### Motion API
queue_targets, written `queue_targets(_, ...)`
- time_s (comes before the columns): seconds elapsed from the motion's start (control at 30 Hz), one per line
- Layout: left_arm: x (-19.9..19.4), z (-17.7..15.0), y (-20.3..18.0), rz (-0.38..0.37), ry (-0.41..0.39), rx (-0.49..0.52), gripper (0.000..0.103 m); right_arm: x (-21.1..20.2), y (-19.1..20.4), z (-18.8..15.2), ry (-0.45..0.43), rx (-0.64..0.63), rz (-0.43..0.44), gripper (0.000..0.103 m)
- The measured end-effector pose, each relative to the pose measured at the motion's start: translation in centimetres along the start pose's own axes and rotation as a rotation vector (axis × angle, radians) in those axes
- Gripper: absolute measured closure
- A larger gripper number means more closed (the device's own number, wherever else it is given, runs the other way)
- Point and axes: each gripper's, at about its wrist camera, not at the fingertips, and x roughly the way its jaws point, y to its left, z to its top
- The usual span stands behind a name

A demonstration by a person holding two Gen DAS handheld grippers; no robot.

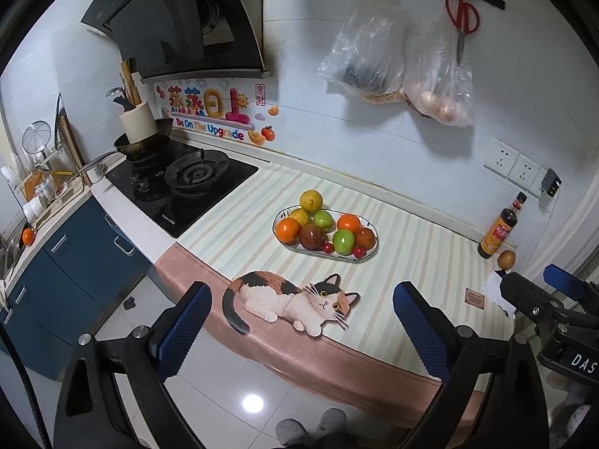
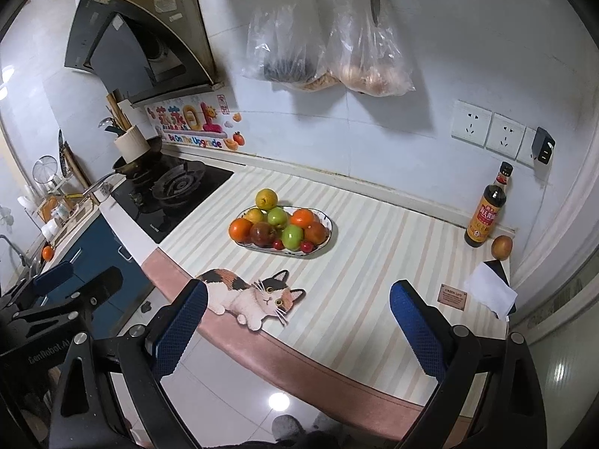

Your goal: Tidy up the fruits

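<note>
Left wrist view: the left gripper (image 1: 303,331) is held off the counter's front edge, its 2 blue-padded jaws spread wide and holding nothing. Past them, toward 12 o'clock, an oval plate (image 1: 368,252) sits on the striped mat (image 1: 411,262), heaped with fruit: 2 oranges (image 1: 288,230), 2 green apples (image 1: 343,241), 2 dark red apples (image 1: 312,235), a yellow pear (image 1: 299,216) and small red cherry tomatoes (image 1: 328,248). Another yellow pear (image 1: 311,200) lies on the mat touching the plate's far rim. A cat print (image 1: 292,299) lies between the jaws and the plate. At 2 o'clock a soy sauce bottle (image 1: 499,230) stands by the wall with a brown round fruit (image 1: 506,259) just beside it. The right gripper (image 1: 546,292) enters at 3 o'clock. A gas stove (image 1: 179,187) is at 10 o'clock.

Right wrist view: the right gripper (image 2: 299,329) is likewise released, its jaws wide apart and empty, short of the counter. The plate (image 2: 325,239) is at 12 o'clock, beyond the cat print (image 2: 254,299). The bottle (image 2: 486,209) and the brown fruit (image 2: 501,247) stand at 2 o'clock, well apart from the plate, with a white paper (image 2: 490,290) nearer. Part of the left gripper's body shows at 9 o'clock.
</note>
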Motion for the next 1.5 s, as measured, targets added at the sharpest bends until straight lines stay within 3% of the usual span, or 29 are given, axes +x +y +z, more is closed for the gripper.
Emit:
queue_targets(0.5, 8.2, 3.9, -0.9, 0.111, 0.069, 0.004, 0.0, 10.0, -1.5, 4.7, 0.079, -0.032, -0.038, 0.003)
queue_targets(0.8, 13.2, 5.0, -0.9, 0.127, 0.143, -0.008, 0.0, 15.6, -2.5, 6.4, 0.144, -0.03, -0.052, 0.003)
queue_targets(1.5, 15.7, 5.6, -1.6, 0.116, 0.182, -0.009, 0.0, 19.0, -2.2, 7.0, 0.195, -0.025, -0.054, 0.003)
